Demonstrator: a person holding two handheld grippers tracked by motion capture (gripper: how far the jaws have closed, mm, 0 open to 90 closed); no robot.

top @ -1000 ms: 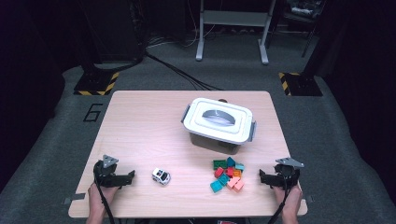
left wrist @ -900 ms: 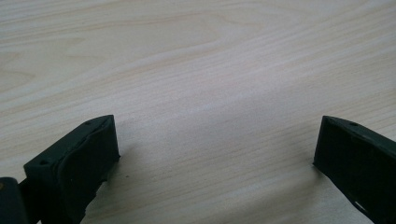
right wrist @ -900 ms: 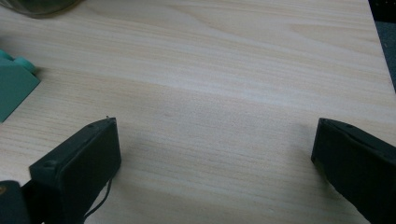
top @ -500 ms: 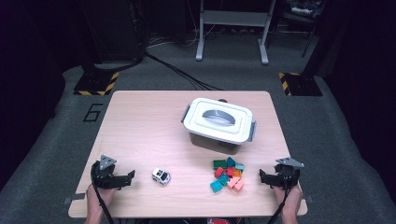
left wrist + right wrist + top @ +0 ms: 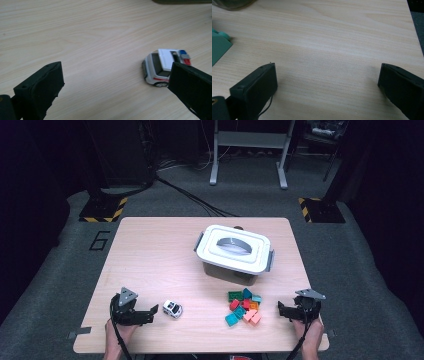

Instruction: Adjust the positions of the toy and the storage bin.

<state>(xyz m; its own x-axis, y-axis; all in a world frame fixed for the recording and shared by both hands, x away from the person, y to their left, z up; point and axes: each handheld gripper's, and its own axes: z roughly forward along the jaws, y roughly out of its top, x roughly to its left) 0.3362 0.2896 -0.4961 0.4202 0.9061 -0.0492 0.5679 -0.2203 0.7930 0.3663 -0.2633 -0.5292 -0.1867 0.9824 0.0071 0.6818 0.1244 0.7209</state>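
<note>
Change: between the earlier high views and this one, my left gripper had swung its jaws toward the toy car; my right gripper had kept its place
Left gripper state: released, jaws spread wide, nothing between them
Right gripper state: released, jaws wide apart over bare table
Toy car position: upright on its wheels on the near left part of the table, just beside my left gripper; in the left gripper view the car sat partly behind one jaw, off the centre line, not yet between the jaws
Blocks: loose heap of coloured blocks near my right gripper, apart from it
Box: lidded white box stood farther back, lid on
Meaning: I judged the reach for the car had begun; the jaws needed to shift sideways to straddle it before closing
Risk: a jaw tip could nudge the car and roll it away
</note>
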